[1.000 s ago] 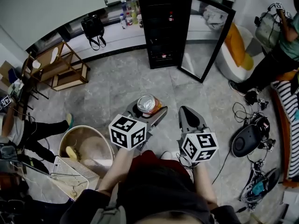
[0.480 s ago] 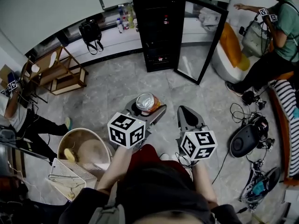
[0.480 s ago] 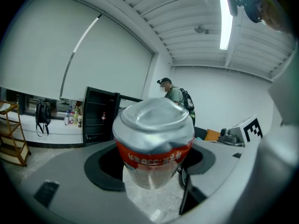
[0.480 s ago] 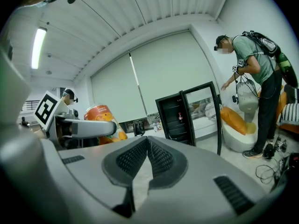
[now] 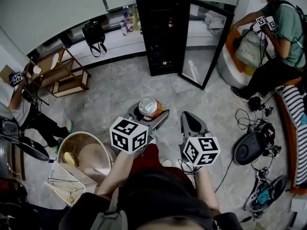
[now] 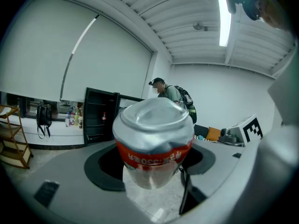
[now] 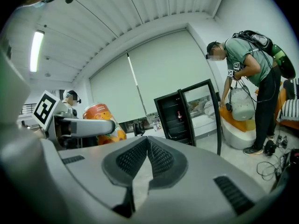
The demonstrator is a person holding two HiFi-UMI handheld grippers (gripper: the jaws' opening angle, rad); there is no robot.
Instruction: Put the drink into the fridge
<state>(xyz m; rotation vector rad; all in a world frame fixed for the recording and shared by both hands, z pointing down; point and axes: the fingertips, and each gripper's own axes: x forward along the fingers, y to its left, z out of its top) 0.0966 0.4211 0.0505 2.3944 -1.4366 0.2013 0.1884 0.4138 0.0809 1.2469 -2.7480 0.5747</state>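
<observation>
One can held tight, fridge still far off

One drink can [image 5: 149, 106] sits between the two sides of the left claw [image 6: 154, 164]. The jaws stand wide, but both press on the can, so it is held. The can stands up straight, and its top looks a bit dented. The right claw [image 7: 147, 155], just beside the left one, is closed with nothing in it.

Not much has changed near the claws. The can has stayed in the same grip. The fridge [image 5: 160, 30] is straight ahead of both claws and well apart from them, with bare floor [image 5: 120, 90] between. It has slid a little in the head view, but I cannot tell if it has come closer. Its door [image 5: 207, 42] hangs open, ahead and to the right of the claws. Far off to the right, a person [image 5: 276, 47] has bent over to a bag [image 5: 249, 44].

I think the picking up is done and the carrying is going on now. The door needs no pull. The can must still be walked to the fridge and set on a shelf. The person stands near the door, so the walk needs some care.
</observation>
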